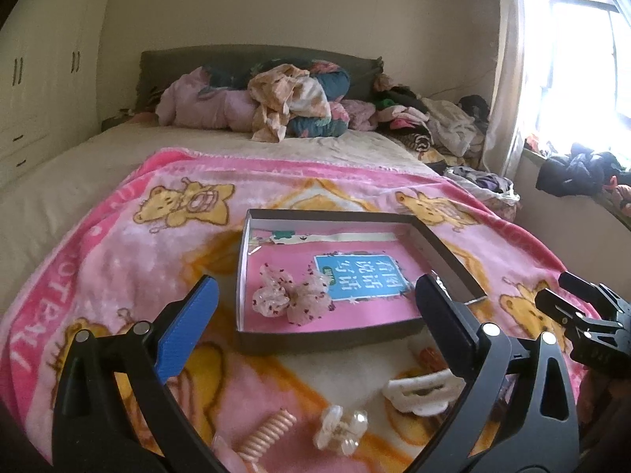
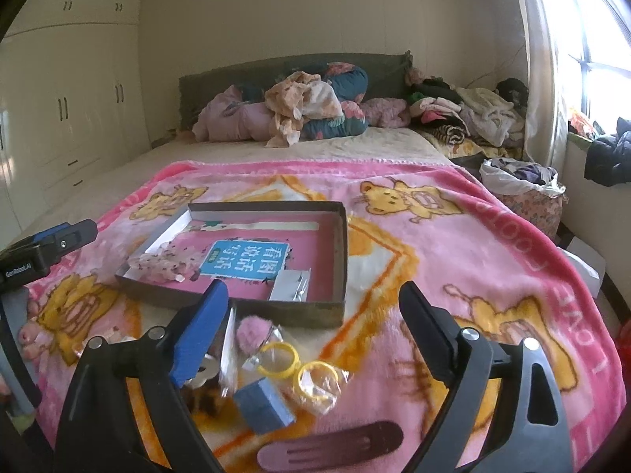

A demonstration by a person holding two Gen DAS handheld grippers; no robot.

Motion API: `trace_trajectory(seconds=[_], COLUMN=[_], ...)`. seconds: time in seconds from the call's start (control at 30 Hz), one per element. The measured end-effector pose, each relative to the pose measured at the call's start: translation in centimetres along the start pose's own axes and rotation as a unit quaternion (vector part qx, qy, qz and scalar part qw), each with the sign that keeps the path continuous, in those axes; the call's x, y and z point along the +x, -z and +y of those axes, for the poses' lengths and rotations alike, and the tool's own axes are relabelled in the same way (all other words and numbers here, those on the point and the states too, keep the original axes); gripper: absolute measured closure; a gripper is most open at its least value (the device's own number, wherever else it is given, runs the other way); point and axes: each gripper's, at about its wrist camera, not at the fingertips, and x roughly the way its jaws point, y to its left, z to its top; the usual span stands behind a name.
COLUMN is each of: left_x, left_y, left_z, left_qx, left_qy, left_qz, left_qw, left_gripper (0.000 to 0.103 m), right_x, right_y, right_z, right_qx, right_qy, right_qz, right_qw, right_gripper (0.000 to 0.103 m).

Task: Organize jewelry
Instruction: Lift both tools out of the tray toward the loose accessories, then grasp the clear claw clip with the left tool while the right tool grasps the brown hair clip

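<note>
**A:** So, how far have you got? Your shallow cardboard box (image 1: 449,252) lies on the bed ahead of both sets of fingers, and only a little is in it: a sheer, speckled scrunchie (image 1: 292,299) near its front left corner, and a small silvery card with hairpins (image 2: 292,284) just past your right gripper (image 2: 311,315).

**B:** And most of it is still out on the fleece blanket (image 1: 118,260)?

**A:** By my reading, yes; you're early in the job. Between the fingers of your left gripper (image 1: 315,303) lie a white plastic claw clip (image 1: 418,392), a smaller clear claw clip (image 1: 342,429) and a peach coil hair tie (image 1: 268,433). Between your right fingers sit two yellow rings in crinkly clear bags (image 2: 299,370), a fluffy pink pom-pom (image 2: 254,333) beyond them, a small blue box (image 2: 262,406) nearer you, and a flat mauve snap clip (image 2: 331,449) closest of all.

**B:** Are either of my grippers holding something?

**A:** No. Both stand spread wide, with nothing between the pads. The hard plastic clips should be easy to pinch; the bagged rings look slippery, and the plush blanket gives under anything you press on.
</note>
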Motion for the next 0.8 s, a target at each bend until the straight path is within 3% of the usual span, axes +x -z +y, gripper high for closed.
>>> trace_trajectory(seconds=[0.3,0.8], left_x=[-1.7,-1.7], left_y=[1.5,5.9], left_z=[-0.9,-2.3], left_qx=[0.012,0.026], left_qy=[0.017,0.040], left_qz=[0.000,0.039], left_qw=[0.9998,0.9981], left_gripper=[0.012,0.012], right_x=[-2.3,-3.5], right_y=[1.9,6.0], right_z=[-0.2,-1.3], right_qx=[0.004,0.012], right_qy=[0.010,0.037], right_qz=[0.002,0.034], right_qw=[1.000,0.999], right_gripper=[0.017,0.017])
